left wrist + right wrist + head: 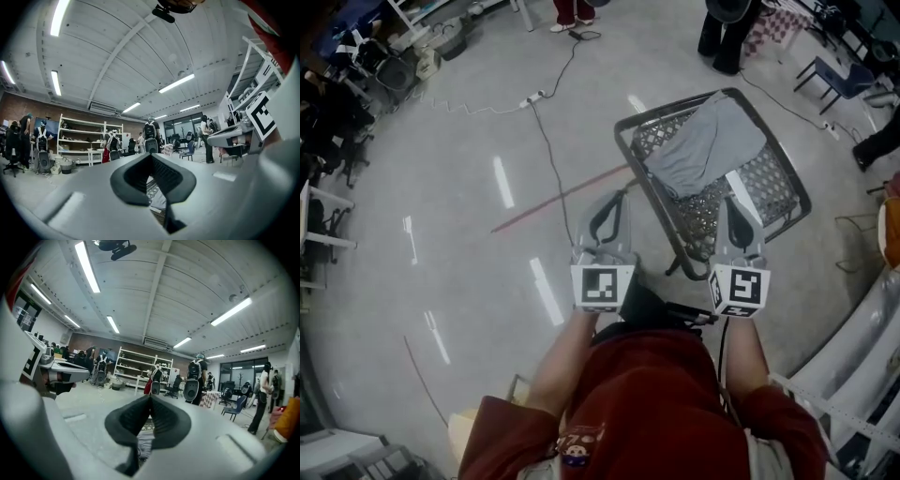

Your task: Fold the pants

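Head view: the person holds the left claw point(612, 199) and the right claw point(733, 204) side by side and level over the floor point(469, 187), both pointing at a mesh surface point(776, 184). The grey pants point(708, 141) lie rumpled across that surface, just beyond both tips. Left gripper view: the left claw point(151, 155) is pressed together with nothing between its pads; a strip of the mesh shows below them, and a white shelf point(86, 140) stands far behind. Right gripper view: the right claw point(150, 397) is likewise closed and empty, with grey cloth of the pants point(143, 444) visible beneath.
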Demonstrator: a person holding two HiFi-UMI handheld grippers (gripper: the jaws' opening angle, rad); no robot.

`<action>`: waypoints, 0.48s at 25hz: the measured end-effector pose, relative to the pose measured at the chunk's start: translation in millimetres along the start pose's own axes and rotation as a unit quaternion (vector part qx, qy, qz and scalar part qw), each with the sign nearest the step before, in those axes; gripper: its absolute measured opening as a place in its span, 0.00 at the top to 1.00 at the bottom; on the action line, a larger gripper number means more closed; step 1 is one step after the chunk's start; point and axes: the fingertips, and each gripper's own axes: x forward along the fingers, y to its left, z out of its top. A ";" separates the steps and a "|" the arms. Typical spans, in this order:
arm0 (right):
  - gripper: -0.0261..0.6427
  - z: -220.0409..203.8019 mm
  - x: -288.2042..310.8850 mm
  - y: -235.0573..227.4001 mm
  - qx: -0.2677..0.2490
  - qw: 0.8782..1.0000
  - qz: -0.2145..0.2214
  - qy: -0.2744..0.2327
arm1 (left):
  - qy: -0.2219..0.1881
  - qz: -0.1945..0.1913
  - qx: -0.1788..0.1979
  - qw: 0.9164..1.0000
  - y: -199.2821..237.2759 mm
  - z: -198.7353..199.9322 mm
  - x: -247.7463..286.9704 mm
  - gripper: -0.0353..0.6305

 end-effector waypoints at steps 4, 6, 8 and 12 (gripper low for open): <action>0.96 -6.4 31.9 9.9 -0.001 1.000 -0.011 0.003 | -0.008 -0.023 0.014 1.000 21.7 -8.6 24.9 0.94; 0.96 -8.5 50.6 15.3 0.003 1.000 -0.019 0.004 | -0.012 -0.034 0.013 0.999 34.8 -12.7 38.7 0.94; 0.96 -10.5 66.3 19.1 0.005 0.999 -0.031 0.009 | -0.004 -0.050 0.011 0.999 46.8 -17.8 52.1 0.94; 0.96 -10.9 104.2 22.7 -0.004 0.998 -0.055 0.018 | -0.010 -0.092 0.026 0.995 70.5 -20.4 92.7 0.94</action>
